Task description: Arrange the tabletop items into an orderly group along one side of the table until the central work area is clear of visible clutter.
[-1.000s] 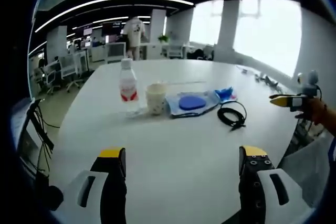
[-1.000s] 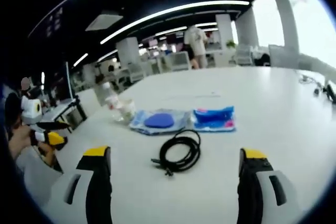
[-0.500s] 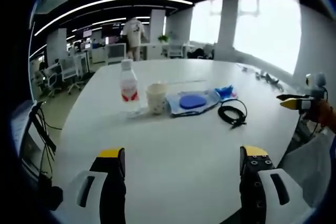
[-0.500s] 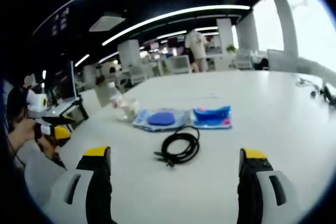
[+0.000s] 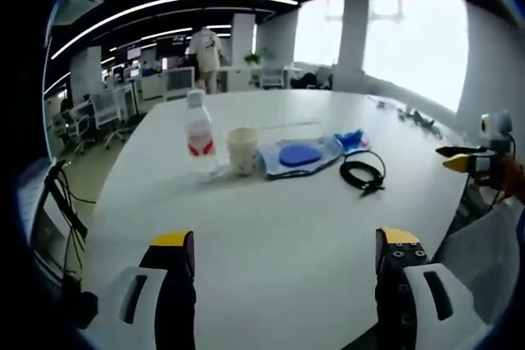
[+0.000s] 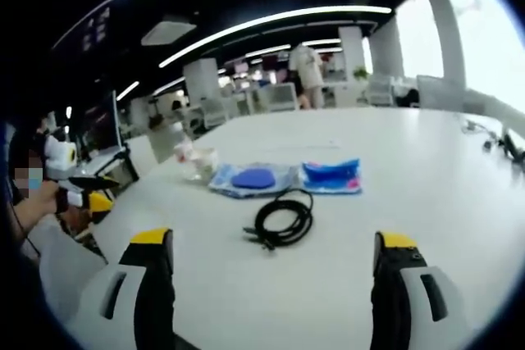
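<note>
**Office tabletop, items in a row, both claws open**

White tabletop [image 5: 271,235] in an open-plan office, with desks, chairs and a standing person [image 5: 206,53] far behind. On it, seen from the left gripper view, a row runs left to right: bottle [image 5: 198,134], cup [image 5: 242,151] just beside it, a clear bag with a blue disc [image 5: 299,154], then a blue packet [image 5: 351,140]. A coiled black cable [image 5: 362,175] lies near the bag, on the viewer's side of the row.

Left claw [image 5: 279,245] hangs over bare tabletop, jaws wide apart, holding nothing. Right claw [image 6: 267,243] is likewise spread and empty, with the cable [image 6: 281,221] just ahead of it and the bag [image 6: 250,179] and packet [image 6: 331,176] beyond.
</note>
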Demonstrator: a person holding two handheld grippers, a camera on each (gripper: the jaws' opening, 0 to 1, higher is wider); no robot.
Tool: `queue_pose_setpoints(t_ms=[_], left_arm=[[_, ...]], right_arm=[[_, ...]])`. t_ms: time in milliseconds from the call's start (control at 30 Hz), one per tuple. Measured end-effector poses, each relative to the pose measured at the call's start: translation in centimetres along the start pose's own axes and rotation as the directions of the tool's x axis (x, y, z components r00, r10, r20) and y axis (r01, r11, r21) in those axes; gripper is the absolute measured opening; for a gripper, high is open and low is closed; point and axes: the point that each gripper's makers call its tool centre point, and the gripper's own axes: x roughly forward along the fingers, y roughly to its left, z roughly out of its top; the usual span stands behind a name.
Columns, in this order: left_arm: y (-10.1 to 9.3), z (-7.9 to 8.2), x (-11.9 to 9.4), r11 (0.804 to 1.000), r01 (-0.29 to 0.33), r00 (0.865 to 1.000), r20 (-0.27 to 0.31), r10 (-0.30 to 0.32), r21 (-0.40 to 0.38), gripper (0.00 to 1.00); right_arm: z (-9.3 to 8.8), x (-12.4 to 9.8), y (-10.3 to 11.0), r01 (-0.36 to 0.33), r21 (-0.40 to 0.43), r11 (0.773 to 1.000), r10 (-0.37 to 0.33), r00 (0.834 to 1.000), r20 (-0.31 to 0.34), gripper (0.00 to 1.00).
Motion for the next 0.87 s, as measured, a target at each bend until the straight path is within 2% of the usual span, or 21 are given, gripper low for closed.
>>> queue_pose_setpoints(t_ms=[333,867], left_arm=[[-0.06,-0.32,-0.03,1.000,0.002,1.000,-0.007,-0.002,-0.004,0.91],[0.06,-0.52,-0.24,1.000,-0.005,1.000,-0.014,0.005,-0.003,0.92]], right_arm=[[-0.11,0.10,0.42,-0.008,0.004,1.000,0.008,1.000,-0.009,1.00],[-0.72,0.23,0.64,-0.007,-0.037,0.999,0.006,0.999,-0.037,1.00]])
